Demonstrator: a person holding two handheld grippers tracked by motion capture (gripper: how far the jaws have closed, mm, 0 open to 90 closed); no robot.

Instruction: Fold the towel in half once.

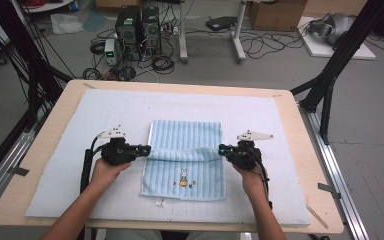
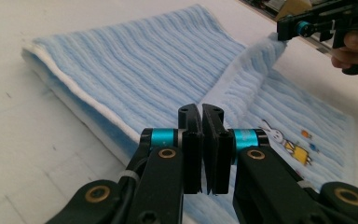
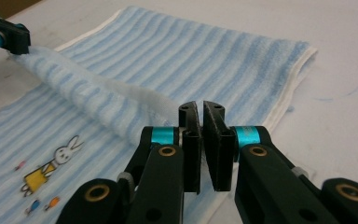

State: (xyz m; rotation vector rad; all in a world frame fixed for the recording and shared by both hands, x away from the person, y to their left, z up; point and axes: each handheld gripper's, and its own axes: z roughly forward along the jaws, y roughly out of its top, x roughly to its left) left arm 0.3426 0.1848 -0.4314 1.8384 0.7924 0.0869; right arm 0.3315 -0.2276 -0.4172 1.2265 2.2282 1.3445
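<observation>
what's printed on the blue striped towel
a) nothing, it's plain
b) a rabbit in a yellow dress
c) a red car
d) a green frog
b: the towel carries a small rabbit in a yellow dress near its lower edge in the high view, and the same figure shows beside little coloured marks in both gripper views.

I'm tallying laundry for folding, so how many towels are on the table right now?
1: a blue striped towel at the mat's middle, pinched on each side edge by a gripper. Another beneath it can't be ruled out.
</observation>
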